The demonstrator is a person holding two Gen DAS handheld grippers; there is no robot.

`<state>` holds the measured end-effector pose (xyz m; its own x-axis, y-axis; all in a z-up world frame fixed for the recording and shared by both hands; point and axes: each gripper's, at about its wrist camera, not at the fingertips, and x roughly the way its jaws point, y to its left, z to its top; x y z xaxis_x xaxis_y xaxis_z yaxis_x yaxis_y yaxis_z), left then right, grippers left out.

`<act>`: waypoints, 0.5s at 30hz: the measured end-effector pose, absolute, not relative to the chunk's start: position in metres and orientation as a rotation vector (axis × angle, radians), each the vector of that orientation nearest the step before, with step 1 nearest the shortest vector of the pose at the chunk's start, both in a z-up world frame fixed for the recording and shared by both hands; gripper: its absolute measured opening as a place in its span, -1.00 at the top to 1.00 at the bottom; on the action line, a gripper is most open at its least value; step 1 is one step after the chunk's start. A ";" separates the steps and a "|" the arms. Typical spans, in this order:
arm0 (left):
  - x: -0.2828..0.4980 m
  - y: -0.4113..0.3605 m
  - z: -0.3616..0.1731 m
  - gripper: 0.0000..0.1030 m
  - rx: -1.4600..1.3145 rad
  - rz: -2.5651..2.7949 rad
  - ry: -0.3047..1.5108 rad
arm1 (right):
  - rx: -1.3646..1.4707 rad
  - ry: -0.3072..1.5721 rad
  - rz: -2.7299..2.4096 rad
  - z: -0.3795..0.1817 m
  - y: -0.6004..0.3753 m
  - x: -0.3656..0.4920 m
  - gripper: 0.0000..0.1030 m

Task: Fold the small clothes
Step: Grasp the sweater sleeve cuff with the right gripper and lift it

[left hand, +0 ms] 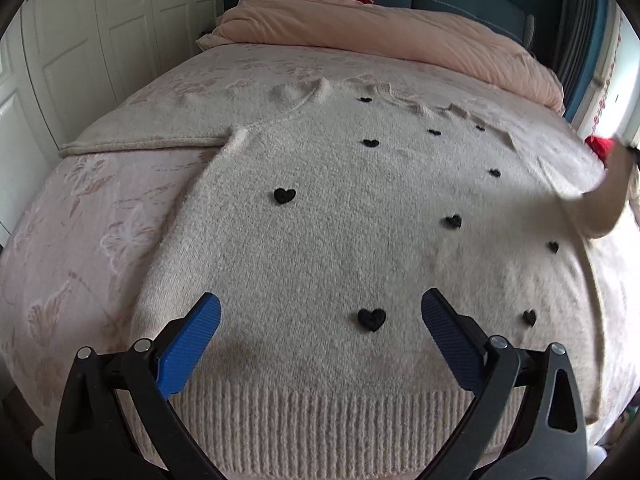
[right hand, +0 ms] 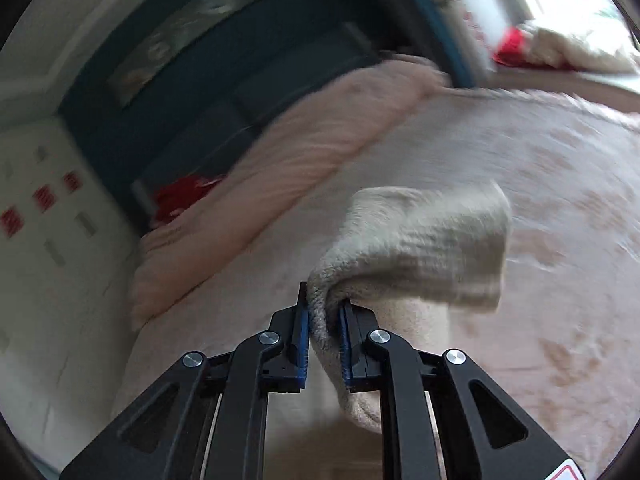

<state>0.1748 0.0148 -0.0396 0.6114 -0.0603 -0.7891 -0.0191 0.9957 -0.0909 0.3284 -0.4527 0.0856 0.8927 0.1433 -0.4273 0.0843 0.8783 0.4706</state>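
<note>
Betw. R jaws, sweater sleeve [right hand: 420, 248], L jaws wide over sweater [left hand: 320, 240]

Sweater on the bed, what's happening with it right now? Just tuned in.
A cream sweater with small black hearts lies spread flat on the bed, ribbed hem nearest the camera. The left gripper hovers open above the hem area, holding nothing. The right gripper is shut on the sweater's sleeve cuff, lifted clear of the bed; the blur in its view suggests it is moving. No fold shows in the sweater body yet.
</note>
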 end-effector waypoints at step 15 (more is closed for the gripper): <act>0.288 0.061 -0.019 -0.91 -0.449 -0.183 0.904 | 0.479 0.825 0.207 -0.044 -0.286 0.289 -0.09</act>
